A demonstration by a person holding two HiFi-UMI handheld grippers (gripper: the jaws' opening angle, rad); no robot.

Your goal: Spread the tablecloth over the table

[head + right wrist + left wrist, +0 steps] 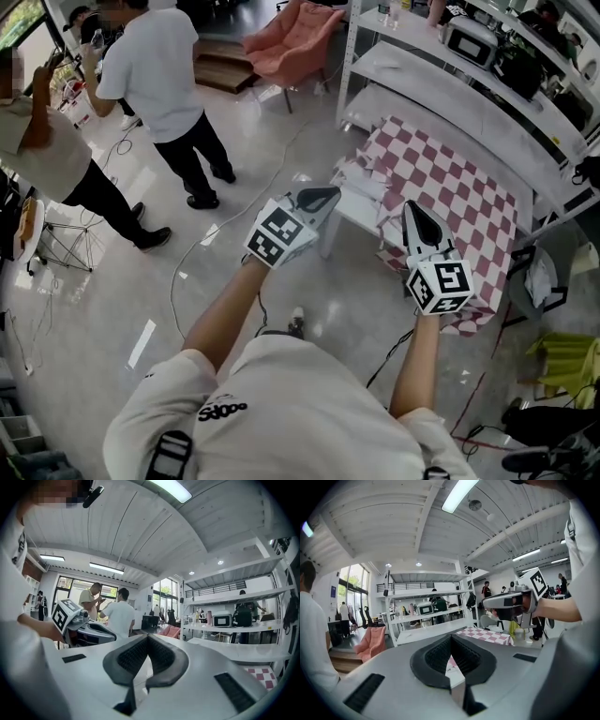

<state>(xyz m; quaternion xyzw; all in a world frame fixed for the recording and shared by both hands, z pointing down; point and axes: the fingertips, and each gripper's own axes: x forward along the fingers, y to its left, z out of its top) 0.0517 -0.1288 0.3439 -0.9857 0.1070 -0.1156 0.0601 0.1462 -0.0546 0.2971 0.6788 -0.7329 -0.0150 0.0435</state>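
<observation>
Both grippers are held out side by side in front of the person, the left gripper and the right gripper pointing at the near end of a small white table that stands against tall metal shelving. Each gripper view shows its ribbed black pads meeting at the tips, so both pairs of jaws are closed together. The tablecloth - pink-and-white check - lies on the table, fairly flat over the far and right part but bunched into folds at the near left end, where a strip of bare tabletop shows beside the left gripper's tips. From overhead the right gripper's tips sit over the cloth's crumpled near edge. In the left gripper view the cloth appears ahead and to the right of the closed tips, and a sliver of pink check shows in the slit under them - it seems to be the cloth on the table beyond rather than anything pinched, though the slit is too narrow to be sure. In the right gripper view the cloth shows only low at the right, off the line of the jaws.
</observation>
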